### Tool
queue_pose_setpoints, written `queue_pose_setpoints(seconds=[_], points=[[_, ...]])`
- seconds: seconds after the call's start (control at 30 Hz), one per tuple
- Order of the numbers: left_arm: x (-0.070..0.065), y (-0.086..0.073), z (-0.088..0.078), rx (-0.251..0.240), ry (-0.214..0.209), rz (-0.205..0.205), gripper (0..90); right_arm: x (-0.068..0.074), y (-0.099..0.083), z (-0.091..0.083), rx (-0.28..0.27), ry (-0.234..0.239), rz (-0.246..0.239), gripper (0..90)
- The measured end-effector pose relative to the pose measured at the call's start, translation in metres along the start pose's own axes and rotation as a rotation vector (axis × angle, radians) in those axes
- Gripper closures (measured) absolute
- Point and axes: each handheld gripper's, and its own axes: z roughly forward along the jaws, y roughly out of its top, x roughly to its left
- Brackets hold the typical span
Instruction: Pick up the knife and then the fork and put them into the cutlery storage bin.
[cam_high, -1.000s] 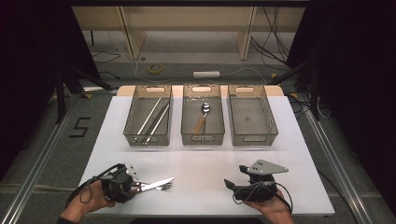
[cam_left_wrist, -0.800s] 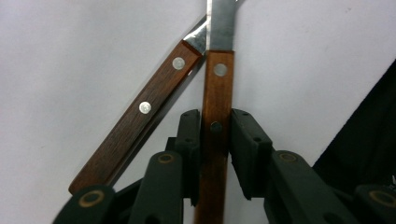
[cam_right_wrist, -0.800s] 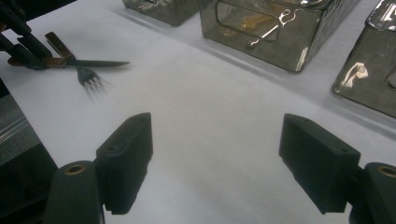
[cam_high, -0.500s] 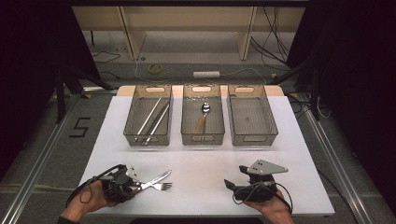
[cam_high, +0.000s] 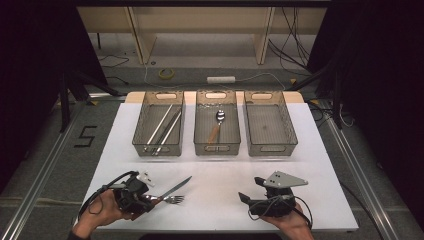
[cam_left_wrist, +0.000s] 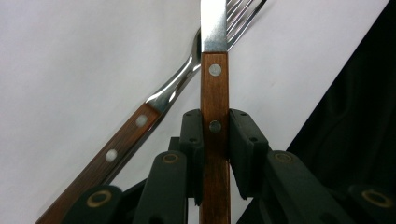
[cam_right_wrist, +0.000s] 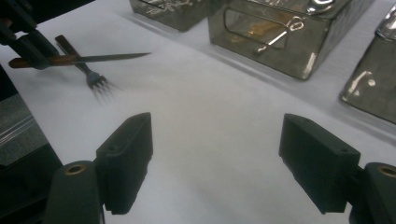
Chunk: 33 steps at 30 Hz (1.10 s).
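Since earlier frame: knife tip swung up off the fork, now angled toward upper right; L jaws have just been closing, wooden handle between them. R hand unchanged.

Desk white, big, mostly bare in lower half of high view. Three clear bins across upper middle: left bin w/ long metal pieces, middle bin w/ one spoon, right bin looks empty.

Left gripper, lower left of high view: jaws narrowed onto knife handle, pads pressing both sides near the lower rivet. Right gripper, lower right: jaws wide apart, nothing held, just above the desk.

Knife: stiff, light, steel blade slick, wood handle grippier; hold at handle, as now. Grip is far back so blade may droop or pivot.

In the way: fork lies just beside, under the blade, could get dragged. Bin walls need clearing on approach.
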Motion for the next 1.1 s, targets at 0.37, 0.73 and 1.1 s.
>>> queue_pose_setpoints(seconds=[0.37,0.73,1.1], points=[[-0.021,0.05,0.003,0.008,-0.07,0.081,75.8,0.027,0.01,0.004,-0.028,0.057,-0.146,27.0],[-0.044,0.095,0.01,0.032,-0.117,0.174,75.8,0.059,0.021,0.019,0.003,0.136,-0.33,27.0],[-0.055,0.119,0.023,0.077,-0.144,0.22,75.8,0.077,0.02,0.042,0.072,0.102,-0.536,33.6]])
